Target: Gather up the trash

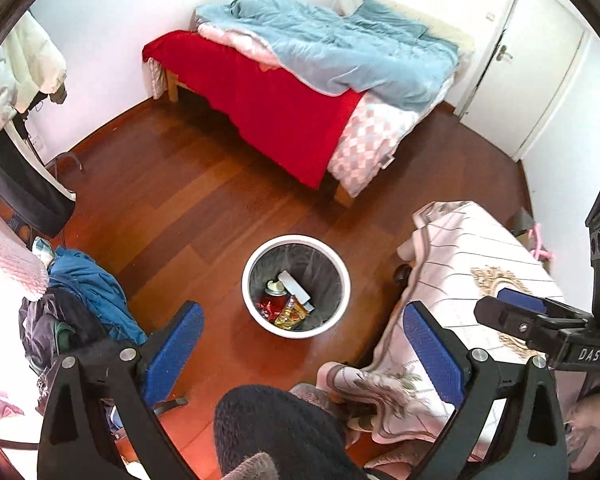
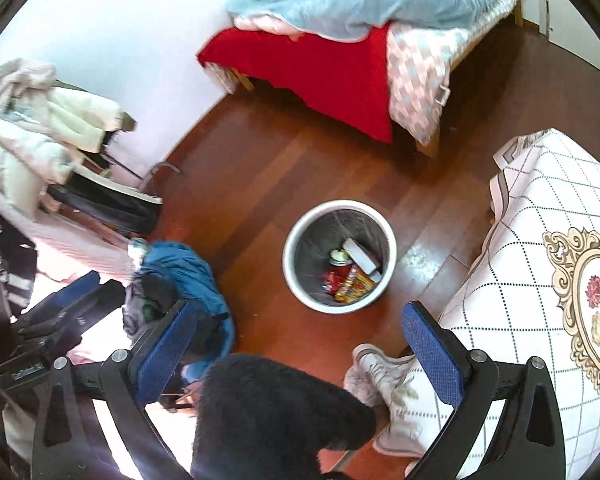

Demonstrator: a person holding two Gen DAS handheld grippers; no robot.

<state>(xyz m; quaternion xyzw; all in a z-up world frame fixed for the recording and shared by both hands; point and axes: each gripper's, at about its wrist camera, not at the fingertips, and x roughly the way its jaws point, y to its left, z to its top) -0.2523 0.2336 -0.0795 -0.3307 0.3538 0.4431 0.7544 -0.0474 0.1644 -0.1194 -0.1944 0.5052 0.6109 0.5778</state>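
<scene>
Trash (image 1: 290,300) — crinkly wrappers, can — fills round white bin (image 1: 260,328).

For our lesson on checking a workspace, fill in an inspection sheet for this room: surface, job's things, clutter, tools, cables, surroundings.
Surface: wooden floor, no loose trash seen.
Job's things: white bin with dark liner, holding a can, a white box and wrappers.
Clutter: blue clothes left of bin; shoe by the covered table.
Tools: left tool and right tool both open, empty.
Cables: nothing seen.
Surroundings: bed, door, hanging coats.
</scene>
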